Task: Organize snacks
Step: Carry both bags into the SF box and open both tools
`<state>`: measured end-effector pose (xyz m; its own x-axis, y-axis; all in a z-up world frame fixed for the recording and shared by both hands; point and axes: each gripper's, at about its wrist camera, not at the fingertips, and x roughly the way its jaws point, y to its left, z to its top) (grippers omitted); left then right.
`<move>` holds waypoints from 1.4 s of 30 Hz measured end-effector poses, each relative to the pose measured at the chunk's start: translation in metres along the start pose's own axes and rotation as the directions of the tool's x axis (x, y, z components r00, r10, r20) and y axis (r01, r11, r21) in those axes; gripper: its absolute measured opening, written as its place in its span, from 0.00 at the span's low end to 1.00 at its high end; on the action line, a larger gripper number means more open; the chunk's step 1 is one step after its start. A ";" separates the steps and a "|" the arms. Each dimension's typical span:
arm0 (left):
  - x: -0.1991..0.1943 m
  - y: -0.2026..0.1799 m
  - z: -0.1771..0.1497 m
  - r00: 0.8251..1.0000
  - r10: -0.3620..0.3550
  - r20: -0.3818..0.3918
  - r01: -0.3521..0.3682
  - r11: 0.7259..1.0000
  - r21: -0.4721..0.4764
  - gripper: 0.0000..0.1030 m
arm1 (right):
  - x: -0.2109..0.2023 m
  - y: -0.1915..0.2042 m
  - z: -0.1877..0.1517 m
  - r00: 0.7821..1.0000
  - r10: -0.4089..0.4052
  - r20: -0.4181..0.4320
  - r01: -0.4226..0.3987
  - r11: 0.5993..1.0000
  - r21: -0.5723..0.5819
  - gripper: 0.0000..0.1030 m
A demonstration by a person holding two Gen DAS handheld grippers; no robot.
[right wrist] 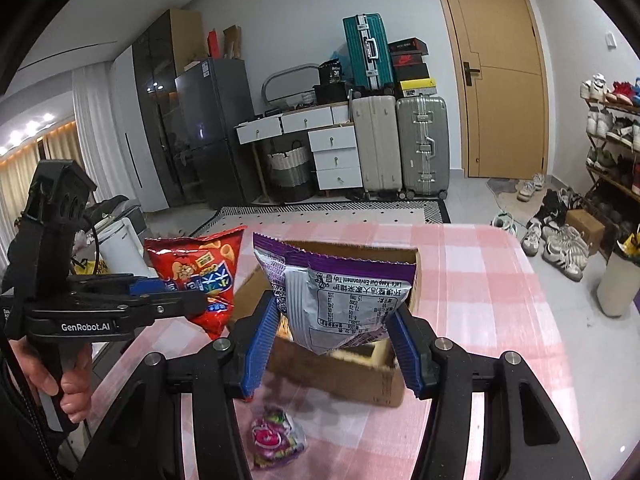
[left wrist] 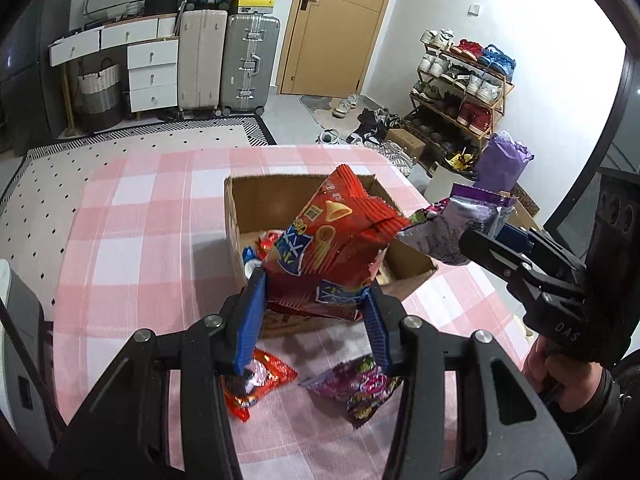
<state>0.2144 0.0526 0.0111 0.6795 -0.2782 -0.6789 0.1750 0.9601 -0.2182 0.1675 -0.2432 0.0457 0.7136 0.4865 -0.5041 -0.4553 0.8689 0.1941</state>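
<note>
1. Snacks were in both our grippers: the left gripper point(left wrist: 316, 300) was clamped on the red chip bag point(left wrist: 328, 244), held above the near wall of the cardboard box point(left wrist: 256, 196).
2. Our right gripper point(right wrist: 334, 328) was closed on the purple bag point(right wrist: 340, 292), also over the box, probably so both could drop in.
3. Inside the box some packets already lay, but the far part looked free.
4. Before the box, a small red packet point(left wrist: 256, 384) and a colourful packet point(left wrist: 364, 388) waited on the checked tablecloth point(left wrist: 132, 240).

Even indoor lighting; ceiling lights point(right wrist: 30, 134) glare at far left; strong fisheye curvature, dark vignetted corners; foreground packets slightly blurred.
</note>
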 end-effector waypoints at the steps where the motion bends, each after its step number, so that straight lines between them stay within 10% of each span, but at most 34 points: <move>1: 0.001 -0.002 0.005 1.000 0.003 -0.001 -0.003 1.000 0.004 0.41 | 0.000 0.001 0.003 1.000 0.001 0.003 -0.001 1.000 -0.004 0.53; 36: 0.120 0.021 0.063 0.990 -0.055 -0.128 0.048 0.997 -0.060 0.43 | 0.095 -0.026 0.053 0.998 0.023 -0.059 -0.020 0.998 0.053 0.54; 42: 0.124 0.022 0.064 0.992 -0.008 -0.126 0.000 0.998 -0.068 0.75 | 0.093 -0.033 0.053 1.000 0.017 -0.004 -0.017 0.999 0.048 0.82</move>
<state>0.3484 0.0411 -0.0331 0.5828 -0.2876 -0.7600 0.1260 0.9559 -0.2652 0.2773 -0.2220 0.0375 0.7036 0.5011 -0.5039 -0.4411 0.8639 0.2431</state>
